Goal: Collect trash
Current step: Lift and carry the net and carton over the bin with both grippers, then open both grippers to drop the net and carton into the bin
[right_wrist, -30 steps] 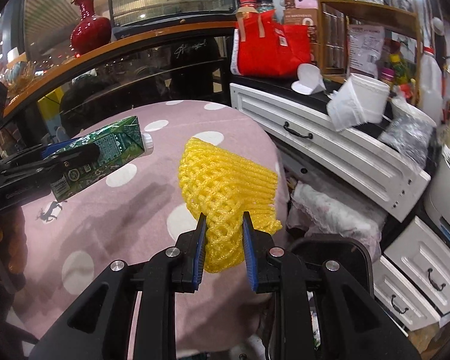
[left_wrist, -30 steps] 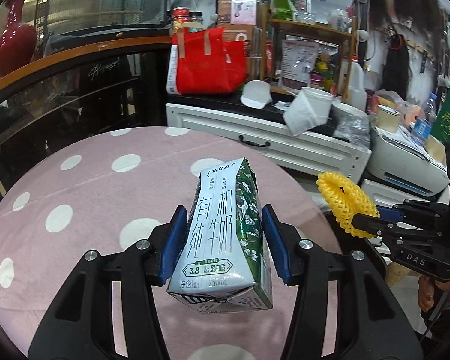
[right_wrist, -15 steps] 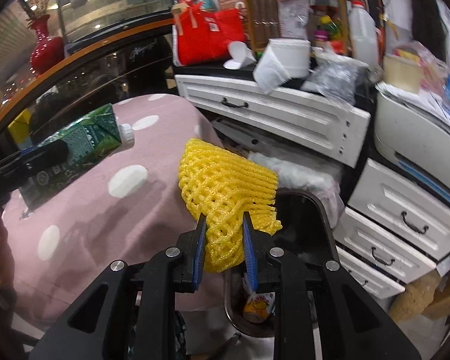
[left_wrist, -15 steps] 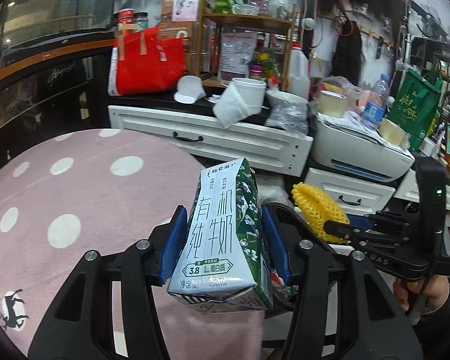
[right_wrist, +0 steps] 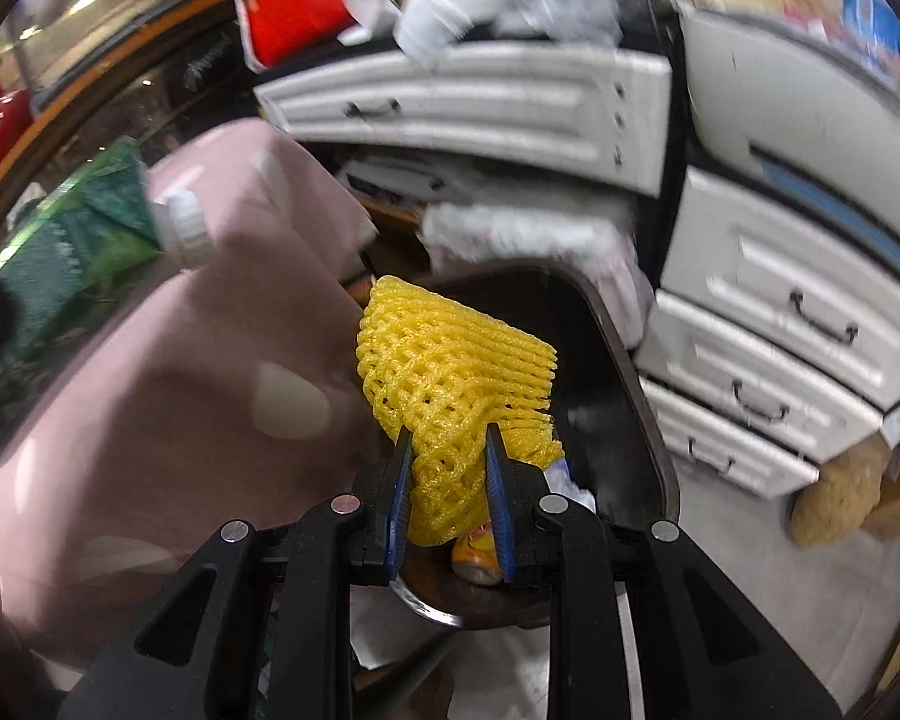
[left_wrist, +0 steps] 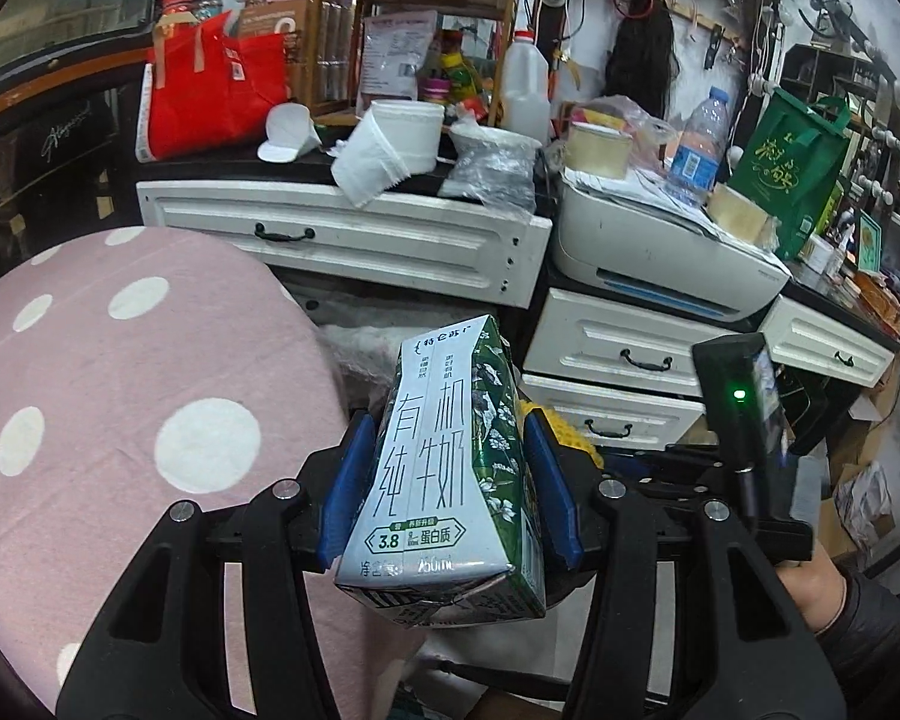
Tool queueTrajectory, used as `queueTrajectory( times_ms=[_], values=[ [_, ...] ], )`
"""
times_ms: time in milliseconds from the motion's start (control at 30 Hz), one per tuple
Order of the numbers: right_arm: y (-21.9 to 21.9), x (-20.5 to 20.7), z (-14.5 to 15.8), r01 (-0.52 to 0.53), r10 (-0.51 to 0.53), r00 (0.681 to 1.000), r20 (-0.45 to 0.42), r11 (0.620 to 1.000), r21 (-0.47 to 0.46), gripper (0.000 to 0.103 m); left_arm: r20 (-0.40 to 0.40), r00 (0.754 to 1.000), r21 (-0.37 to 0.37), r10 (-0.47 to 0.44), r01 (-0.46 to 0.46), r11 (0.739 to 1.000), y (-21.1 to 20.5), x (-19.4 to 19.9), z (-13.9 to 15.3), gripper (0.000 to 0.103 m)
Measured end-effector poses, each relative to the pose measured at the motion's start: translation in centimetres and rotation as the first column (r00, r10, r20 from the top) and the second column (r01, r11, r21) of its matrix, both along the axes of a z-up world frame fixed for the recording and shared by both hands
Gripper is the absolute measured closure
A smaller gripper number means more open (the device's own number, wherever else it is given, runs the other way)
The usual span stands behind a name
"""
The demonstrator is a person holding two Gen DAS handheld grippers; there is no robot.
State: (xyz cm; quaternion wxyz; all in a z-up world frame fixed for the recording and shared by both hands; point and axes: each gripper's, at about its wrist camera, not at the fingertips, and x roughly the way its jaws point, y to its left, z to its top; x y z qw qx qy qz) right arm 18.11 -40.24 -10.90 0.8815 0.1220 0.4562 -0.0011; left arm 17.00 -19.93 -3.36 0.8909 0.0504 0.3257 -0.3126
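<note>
My left gripper [left_wrist: 447,480] is shut on a white and green milk carton [left_wrist: 444,468], held upright in the air past the edge of the pink dotted table [left_wrist: 120,420]. My right gripper [right_wrist: 450,492] is shut on a yellow foam fruit net [right_wrist: 450,372] and holds it over the open black trash bin [right_wrist: 642,420]. The bin has some trash at its bottom. In the right wrist view the milk carton [right_wrist: 78,240] shows blurred at the left. The right gripper body [left_wrist: 738,420] shows at the right of the left wrist view.
White drawer cabinets [left_wrist: 354,240] with a cluttered top stand behind the bin. A white printer [left_wrist: 660,252] sits on lower drawers [right_wrist: 780,330]. A red bag [left_wrist: 210,84], a paper roll [left_wrist: 384,144] and bottles crowd the counter.
Both grippers have swung right, off the pink table toward the cabinets. The right gripper has tipped down over the black bin. Both still hold their items.
</note>
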Motion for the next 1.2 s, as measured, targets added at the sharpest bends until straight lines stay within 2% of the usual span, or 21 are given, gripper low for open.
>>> queueTrajectory(
  times_ms=[200,300,333,367,433,600,767,967,1200],
  values=[
    [-1.3,0.3,-3.3,0.053,-0.051,0.995,-0.088,0.998,0.023,0.078,-0.038,0.999,0.036,-0.021,0.022,0.999,-2.0,0.5,-1.9,0.051],
    [-1.9,0.5,-4.5,0.072,-0.067,0.991,-0.117,0.997,0.040,0.060,-0.057,0.998,0.052,-0.034,0.037,0.998,-2.9,0.6,-2.7,0.051],
    [-2.0,0.4,-4.8,0.078,-0.071,0.990,-0.123,0.996,0.048,0.049,-0.063,0.997,0.056,-0.037,0.041,0.998,-3.2,0.7,-3.0,0.051],
    [-2.2,0.3,-5.0,0.086,-0.080,0.989,-0.122,0.995,0.051,0.044,-0.072,0.997,0.062,-0.042,0.047,0.997,-3.5,0.8,-3.4,0.051],
    [-2.3,0.2,-5.1,0.100,-0.095,0.989,-0.117,0.994,0.043,0.043,-0.088,0.995,0.075,-0.045,0.052,0.996,-4.1,1.0,-4.1,0.051],
    [-3.1,-0.4,-4.0,0.147,-0.147,0.986,-0.073,0.989,-0.006,0.037,-0.116,0.992,0.103,-0.053,0.065,0.993,-5.1,1.3,-5.6,0.051],
    [-4.6,-1.6,-2.0,0.243,-0.242,0.970,0.017,0.967,-0.072,0.020,-0.143,0.988,0.141,-0.054,0.075,0.987,-6.4,1.7,-7.1,0.051],
    [-6.0,-3.2,-0.3,0.323,-0.314,0.944,0.098,0.941,-0.097,0.013,-0.187,0.981,0.168,-0.056,0.088,0.982,-7.6,2.4,-9.0,0.051],
    [-7.3,-4.6,0.7,0.382,-0.370,0.919,0.136,0.921,-0.078,0.011,-0.253,0.966,0.206,-0.057,0.111,0.972,-9.4,3.5,-11.7,0.051]
  ],
)
